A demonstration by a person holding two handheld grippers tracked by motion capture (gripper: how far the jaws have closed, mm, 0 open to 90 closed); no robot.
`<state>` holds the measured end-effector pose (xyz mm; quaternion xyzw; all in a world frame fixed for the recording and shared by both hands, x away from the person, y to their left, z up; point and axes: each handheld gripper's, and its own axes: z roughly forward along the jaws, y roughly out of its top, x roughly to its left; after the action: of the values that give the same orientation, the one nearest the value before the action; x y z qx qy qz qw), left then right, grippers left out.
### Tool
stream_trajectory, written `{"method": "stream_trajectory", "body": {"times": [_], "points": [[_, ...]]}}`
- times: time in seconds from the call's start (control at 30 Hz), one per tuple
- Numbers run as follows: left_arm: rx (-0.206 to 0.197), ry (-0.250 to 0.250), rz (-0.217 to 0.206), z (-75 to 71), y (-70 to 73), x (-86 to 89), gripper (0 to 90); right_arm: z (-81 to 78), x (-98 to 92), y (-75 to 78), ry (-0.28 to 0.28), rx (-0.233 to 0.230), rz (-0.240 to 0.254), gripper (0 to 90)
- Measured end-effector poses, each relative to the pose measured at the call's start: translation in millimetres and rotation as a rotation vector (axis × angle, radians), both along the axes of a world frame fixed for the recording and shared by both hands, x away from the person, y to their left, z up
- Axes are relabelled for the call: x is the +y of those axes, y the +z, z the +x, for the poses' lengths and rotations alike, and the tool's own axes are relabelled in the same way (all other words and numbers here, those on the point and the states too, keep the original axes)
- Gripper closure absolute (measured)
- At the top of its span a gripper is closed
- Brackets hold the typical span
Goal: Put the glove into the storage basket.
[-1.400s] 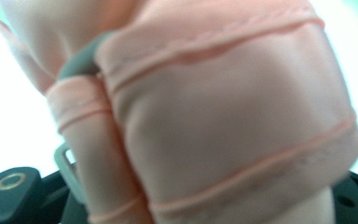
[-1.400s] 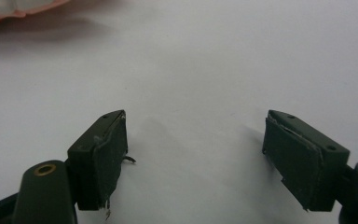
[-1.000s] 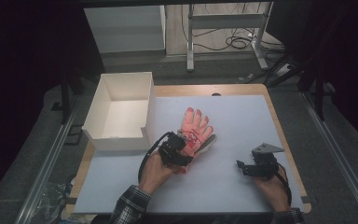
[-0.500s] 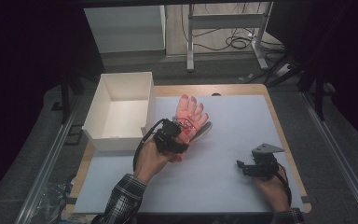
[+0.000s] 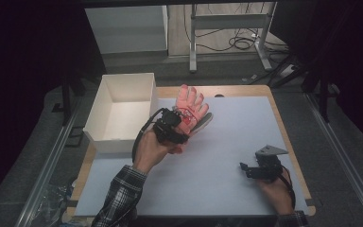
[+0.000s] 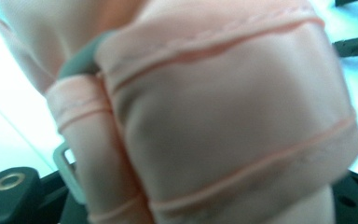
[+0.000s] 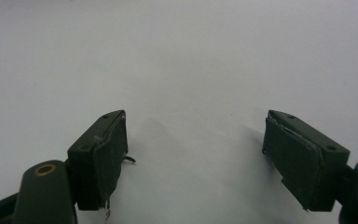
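Note:
A pale pink glove (image 5: 192, 101) with red marks and a grey cuff strap is lifted off the table, its fingers spread and pointing away from me. My left gripper (image 5: 181, 125) is shut on its wrist end, just right of the white box. In the left gripper view the glove's stitched cuff (image 6: 223, 116) is blurred and very close. My right gripper (image 5: 246, 169) rests low at the table's front right. Its jaws stand open, and in the right gripper view the right gripper (image 7: 196, 126) has only the bare pale surface between them.
An open white box (image 5: 119, 142) sits at the table's left, close beside the lifted glove. A pale blue mat (image 5: 236, 137) covers the wooden tabletop. Beyond the far edge stand a metal frame (image 5: 227, 21) and cables on the floor.
My left hand has raised the glove off the mat and carried it a little left, toward the box. The right hand has kept still.

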<state>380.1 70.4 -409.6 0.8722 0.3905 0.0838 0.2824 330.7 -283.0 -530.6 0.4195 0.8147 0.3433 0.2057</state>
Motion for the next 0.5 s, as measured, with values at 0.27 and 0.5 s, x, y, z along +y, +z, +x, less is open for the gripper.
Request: {"method": "stream_trajectory", "body": {"times": [0.27,0.5], "points": [[-0.011,0.038,0.007,14.6,19.6,10.8,51.4,0.0,0.0,-0.1,0.0,-0.002,0.001,22.4],[-0.018,0.078,0.012,25.8,34.1,23.3,51.4,0.0,0.0,-0.2,0.0,-0.002,0.001,22.4]]}}
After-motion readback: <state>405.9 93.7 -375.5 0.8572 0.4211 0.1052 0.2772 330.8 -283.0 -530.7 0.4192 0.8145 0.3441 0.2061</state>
